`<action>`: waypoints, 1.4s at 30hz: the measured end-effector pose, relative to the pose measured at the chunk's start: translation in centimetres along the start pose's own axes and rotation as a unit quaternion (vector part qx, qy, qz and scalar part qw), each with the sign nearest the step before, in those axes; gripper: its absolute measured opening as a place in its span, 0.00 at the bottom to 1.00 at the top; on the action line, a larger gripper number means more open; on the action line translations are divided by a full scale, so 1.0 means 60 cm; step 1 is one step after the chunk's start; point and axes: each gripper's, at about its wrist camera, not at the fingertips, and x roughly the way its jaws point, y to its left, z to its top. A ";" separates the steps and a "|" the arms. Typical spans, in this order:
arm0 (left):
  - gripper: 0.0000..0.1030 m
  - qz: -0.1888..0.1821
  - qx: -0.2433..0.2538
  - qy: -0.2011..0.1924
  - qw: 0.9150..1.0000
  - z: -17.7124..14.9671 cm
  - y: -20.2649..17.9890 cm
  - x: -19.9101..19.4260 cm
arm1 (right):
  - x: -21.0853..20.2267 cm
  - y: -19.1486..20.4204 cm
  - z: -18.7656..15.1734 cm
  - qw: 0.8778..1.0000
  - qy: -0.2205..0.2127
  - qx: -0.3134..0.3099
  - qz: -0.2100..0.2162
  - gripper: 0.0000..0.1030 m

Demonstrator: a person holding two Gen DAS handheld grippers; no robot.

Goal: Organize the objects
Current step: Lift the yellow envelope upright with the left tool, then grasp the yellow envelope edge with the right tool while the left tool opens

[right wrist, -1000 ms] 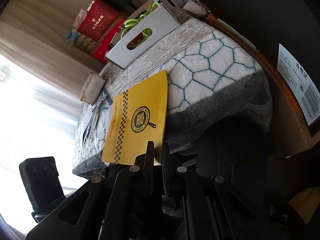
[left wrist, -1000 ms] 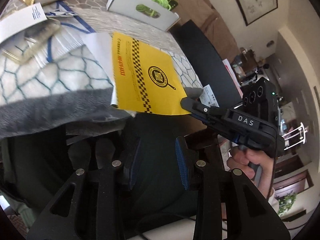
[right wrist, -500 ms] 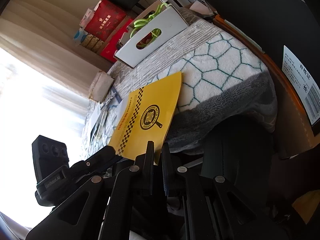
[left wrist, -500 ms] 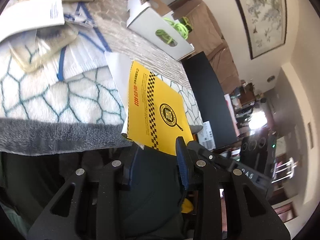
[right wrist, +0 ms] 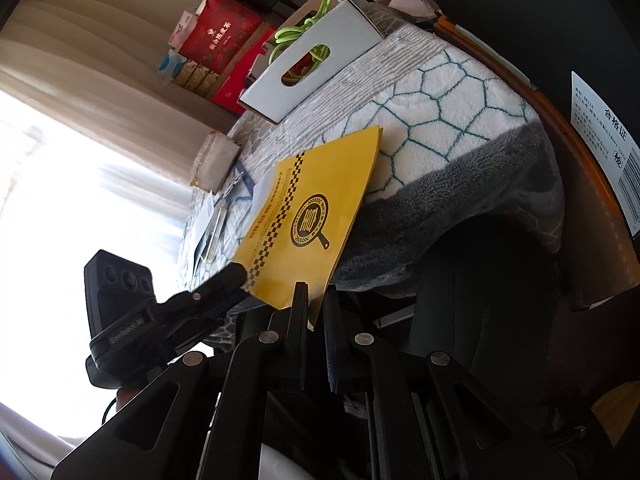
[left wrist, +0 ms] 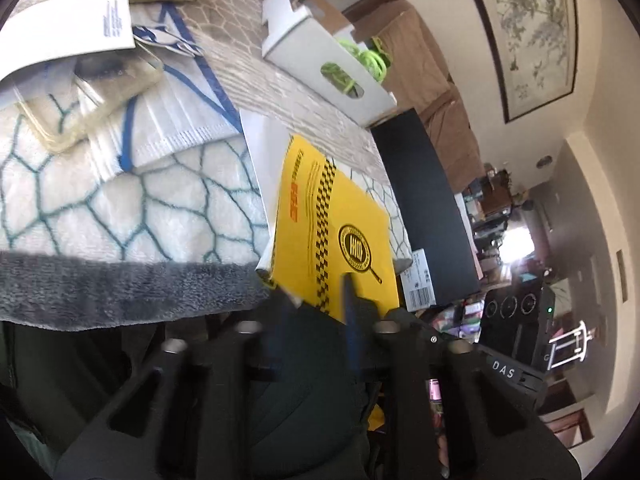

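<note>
Yellow booklet [left wrist: 332,236] looking like smooth matt paper, lying on fluffy cloth blanket [left wrist: 120,208]; far white box [left wrist: 320,64] showing matt cardboard.

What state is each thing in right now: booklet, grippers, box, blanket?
Yellow booklet: flat on the blanket, near edge overhanging, pinched from both sides.
Left hand-held gripper: jaws closing on the booklet's near edge.
Right hand-held gripper: shut on the booklet's corner.
White box: open at the top, green cord inside.
Blanket: spread out, grey border hanging over the edge.
</note>
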 end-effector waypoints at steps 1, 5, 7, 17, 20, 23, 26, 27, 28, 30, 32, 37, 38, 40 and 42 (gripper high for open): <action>0.08 0.002 0.002 0.003 1.000 -0.002 0.000 0.002 | 0.001 -0.001 0.000 1.000 0.000 0.001 0.001 0.06; 0.04 0.008 0.017 -0.009 1.000 -0.010 -0.008 -0.008 | 0.006 -0.005 -0.001 1.000 0.003 0.008 -0.001 0.06; 0.03 0.011 0.032 -0.022 0.999 -0.013 -0.017 -0.018 | 0.006 -0.004 -0.001 1.000 0.001 0.010 0.001 0.06; 0.02 0.036 0.121 -0.071 0.990 -0.026 -0.077 -0.047 | -0.023 0.037 0.005 0.999 -0.034 -0.034 -0.023 0.06; 0.02 0.050 0.142 -0.081 0.985 -0.029 -0.089 -0.056 | -0.026 0.047 0.006 0.997 -0.041 -0.047 -0.037 0.06; 0.00 0.070 0.167 -0.096 0.979 -0.031 -0.101 -0.069 | -0.030 0.051 0.009 0.996 -0.050 -0.053 -0.050 0.06; 0.00 0.066 0.164 -0.095 0.980 -0.025 -0.101 -0.074 | -0.036 0.050 0.016 0.997 -0.055 -0.042 -0.018 0.06; 0.00 0.068 0.163 -0.095 0.980 -0.024 -0.102 -0.075 | -0.036 0.055 0.019 0.997 -0.056 -0.045 -0.018 0.06; 0.00 0.067 0.161 -0.095 0.980 -0.023 -0.101 -0.075 | -0.036 0.060 0.021 0.997 -0.057 -0.051 -0.021 0.06; 0.00 0.063 0.155 -0.094 0.981 -0.021 -0.098 -0.078 | -0.036 0.066 0.023 0.996 -0.058 -0.056 -0.023 0.06; 0.00 0.061 0.156 -0.096 0.981 -0.019 -0.098 -0.081 | -0.035 0.068 0.024 0.997 -0.056 -0.057 -0.020 0.06; 0.00 0.040 0.121 -0.096 0.987 -0.005 -0.079 -0.088 | -0.021 0.059 0.020 0.999 -0.038 -0.037 0.011 0.06; 0.00 0.039 0.107 -0.097 0.989 -0.003 -0.072 -0.089 | -0.013 0.053 0.018 0.999 -0.031 -0.022 0.028 0.06; 0.00 0.041 0.076 -0.102 0.991 0.001 -0.056 -0.088 | 0.003 0.033 0.011 0.998 -0.020 0.021 0.052 0.21; 0.00 0.043 0.056 -0.104 0.992 0.002 -0.044 -0.084 | 0.016 0.013 0.001 0.995 -0.015 0.067 0.067 0.47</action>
